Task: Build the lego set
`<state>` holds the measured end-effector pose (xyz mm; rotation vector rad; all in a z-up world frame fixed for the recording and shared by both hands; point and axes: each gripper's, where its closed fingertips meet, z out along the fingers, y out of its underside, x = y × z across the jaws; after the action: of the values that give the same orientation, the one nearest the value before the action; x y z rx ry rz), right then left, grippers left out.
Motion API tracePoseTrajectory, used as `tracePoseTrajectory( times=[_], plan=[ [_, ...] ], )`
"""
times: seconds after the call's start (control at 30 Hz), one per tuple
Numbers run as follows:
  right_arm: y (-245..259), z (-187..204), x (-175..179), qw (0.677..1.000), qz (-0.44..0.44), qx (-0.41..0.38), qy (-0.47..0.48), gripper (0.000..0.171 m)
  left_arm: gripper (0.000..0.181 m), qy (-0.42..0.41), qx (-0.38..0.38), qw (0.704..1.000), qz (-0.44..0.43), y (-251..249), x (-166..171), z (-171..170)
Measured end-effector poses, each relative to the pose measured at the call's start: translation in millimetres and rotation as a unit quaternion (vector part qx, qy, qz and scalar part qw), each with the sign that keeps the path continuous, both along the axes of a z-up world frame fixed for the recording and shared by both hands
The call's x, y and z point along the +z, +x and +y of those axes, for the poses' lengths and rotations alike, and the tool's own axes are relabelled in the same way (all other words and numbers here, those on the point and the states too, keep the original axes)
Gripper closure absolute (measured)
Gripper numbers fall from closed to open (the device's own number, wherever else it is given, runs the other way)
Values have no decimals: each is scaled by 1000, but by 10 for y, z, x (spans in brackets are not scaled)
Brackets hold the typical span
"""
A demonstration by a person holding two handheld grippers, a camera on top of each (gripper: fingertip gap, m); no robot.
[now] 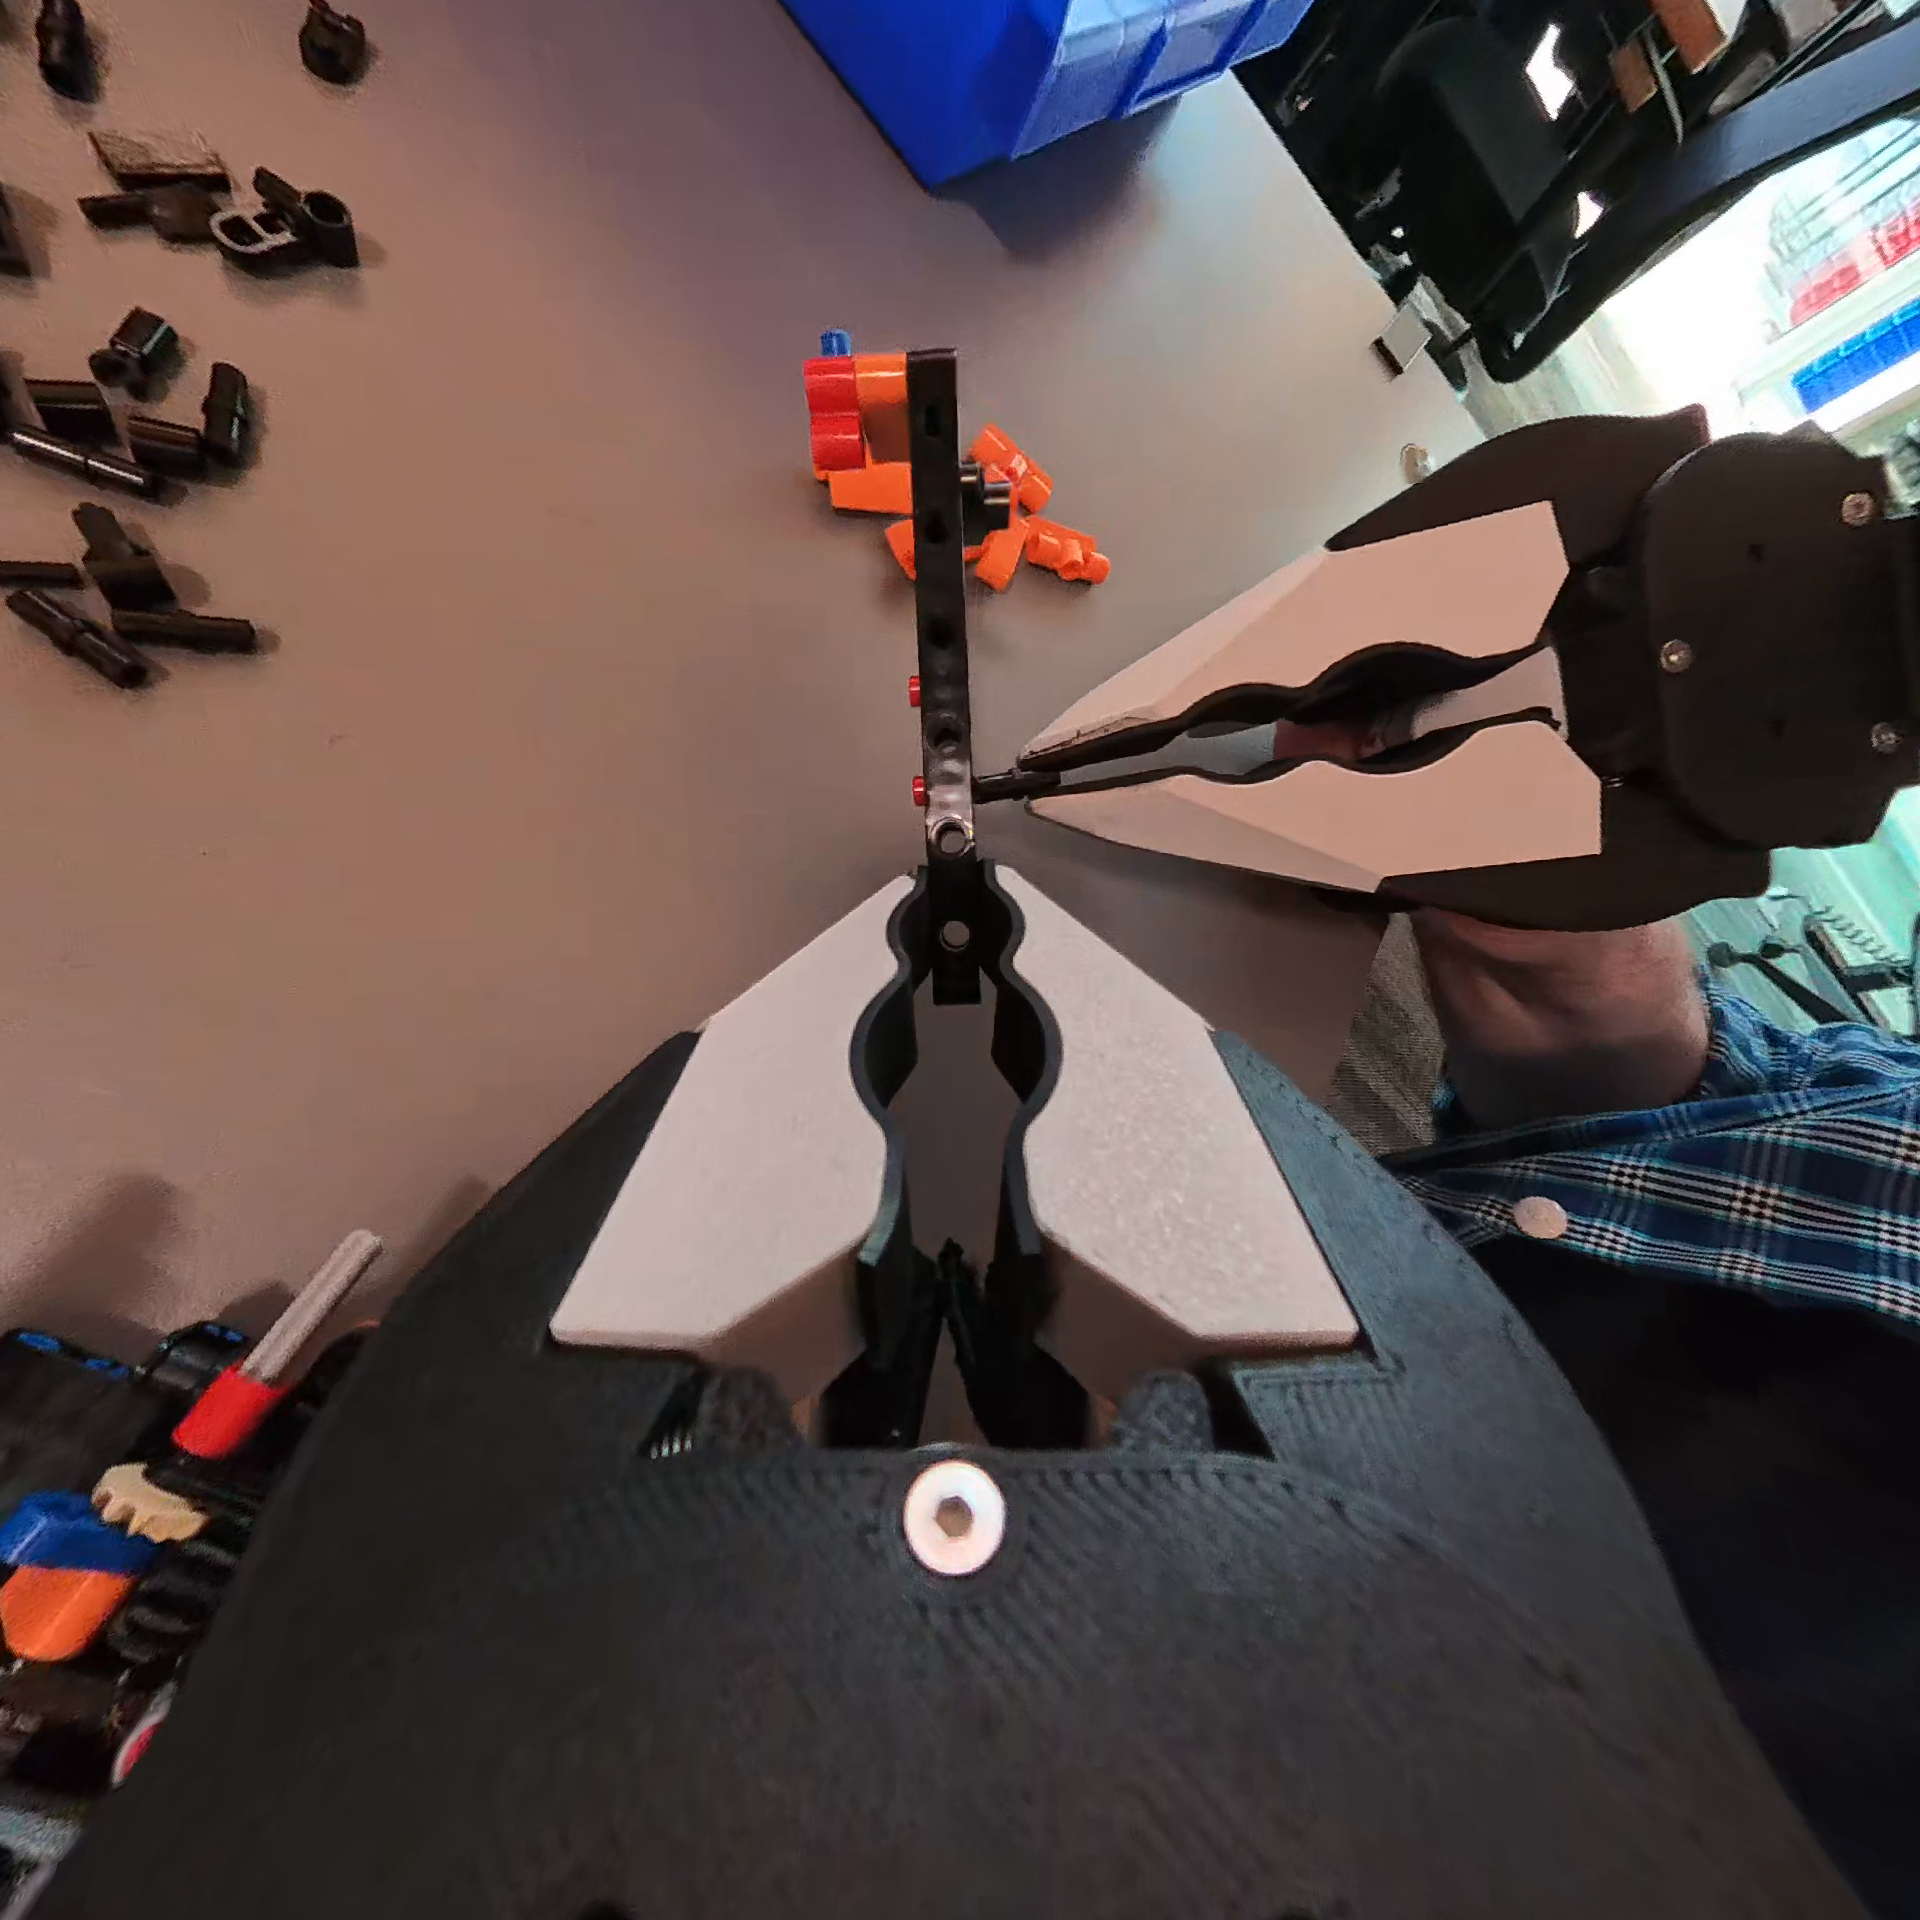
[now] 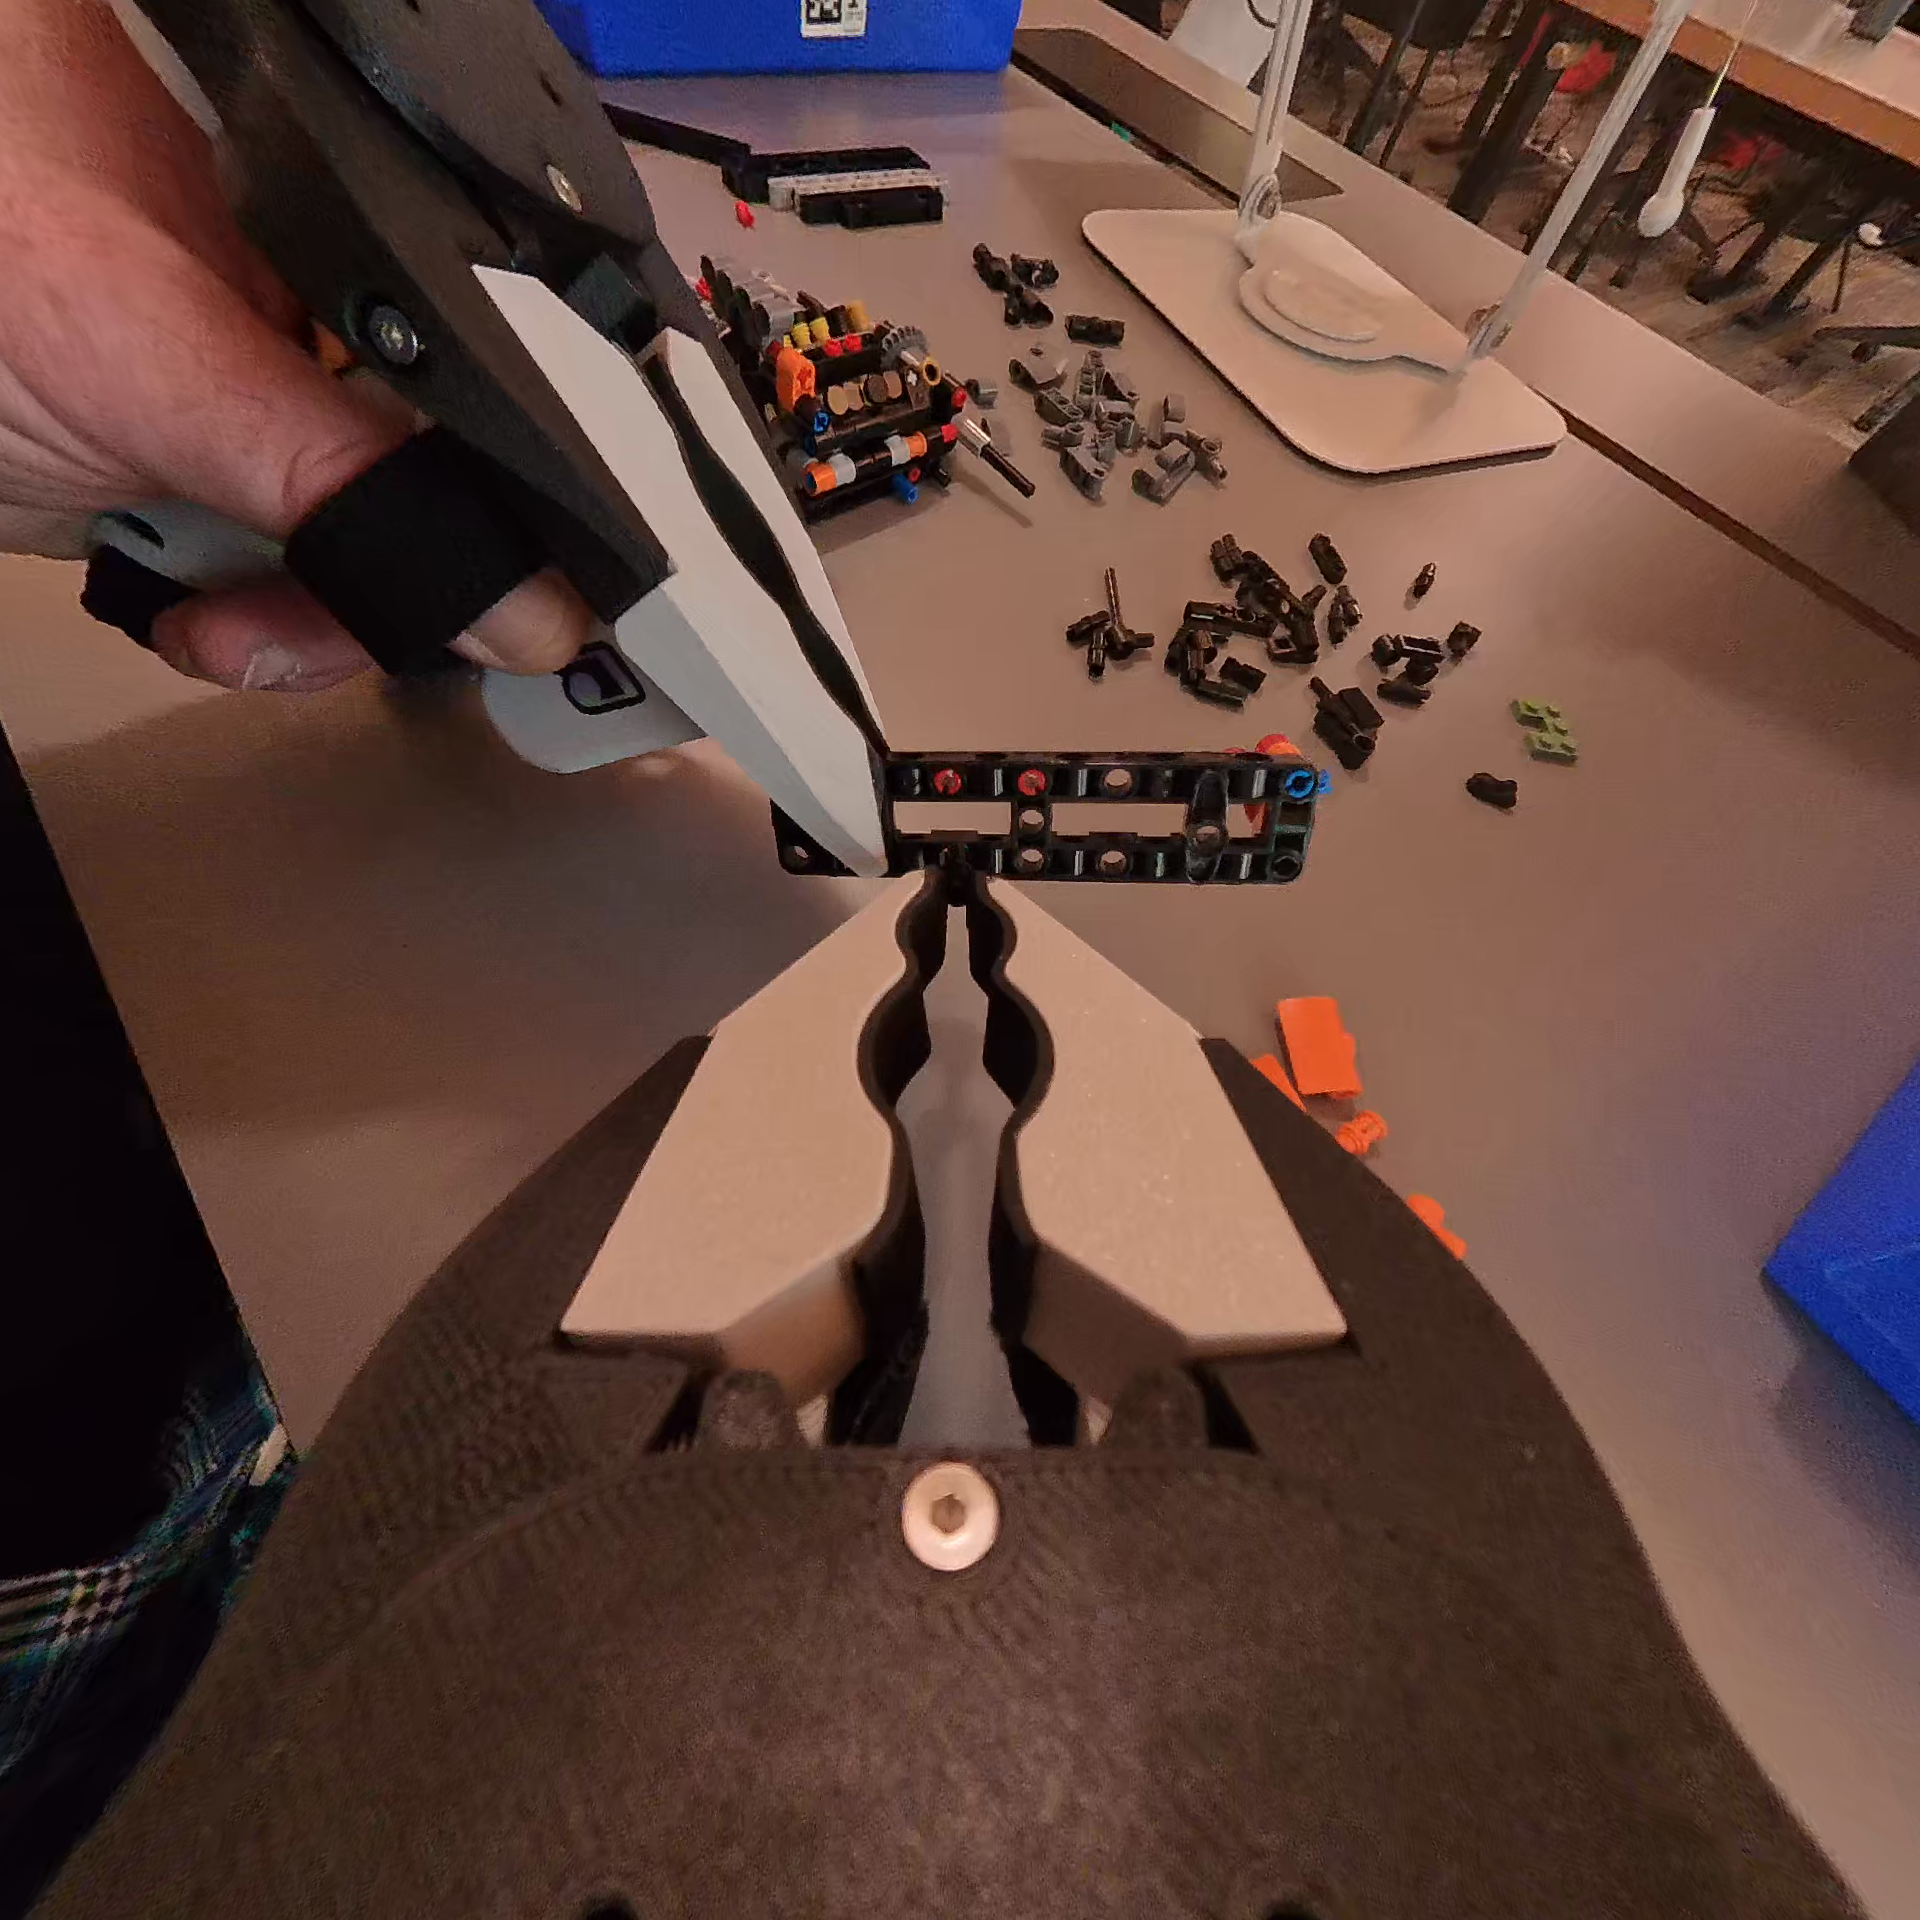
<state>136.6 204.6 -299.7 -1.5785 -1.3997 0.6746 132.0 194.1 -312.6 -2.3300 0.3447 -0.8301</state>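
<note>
A long black lego frame (image 1: 940, 582) with red pins, a blue pin and a black connector is held clear of the table. My left gripper (image 1: 951, 883) is shut on one end of it. In the right wrist view the frame (image 2: 1081, 779) lies crosswise in front, with the left gripper (image 2: 878, 816) clamped on its left end. My right gripper (image 2: 951, 899) is shut on a small black pin (image 2: 953, 878). The pin's tip touches a hole in the frame's near beam. In the left wrist view the right gripper (image 1: 1029, 774) comes in from the right with the pin (image 1: 995, 787) against the frame's side.
Loose black parts (image 2: 1247, 634) and grey parts (image 2: 1117, 426) lie on the grey table, beside a partly built assembly (image 2: 862, 405). Orange pieces (image 1: 1023, 520) lie under the frame. A blue bin (image 1: 997, 83) and a white stand base (image 2: 1320, 343) sit farther back. A plaid sleeve (image 1: 1714, 1164) is at right. The tips of both grippers are at nearly the same place.
</note>
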Motion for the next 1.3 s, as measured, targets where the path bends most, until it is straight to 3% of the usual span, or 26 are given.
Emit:
tracePoseTrajectory(
  times=[1.0, 1.3],
  plan=[
    [-52, -25, -153, 995, -64, -20, 70, 170, 175, 31, 39, 998, 48, -49, -133, -12],
    [-97, -78, -178, 994, -73, -8, 79, 170, 175, 13, 55, 998, 20, -75, -145, -67]
  ],
)
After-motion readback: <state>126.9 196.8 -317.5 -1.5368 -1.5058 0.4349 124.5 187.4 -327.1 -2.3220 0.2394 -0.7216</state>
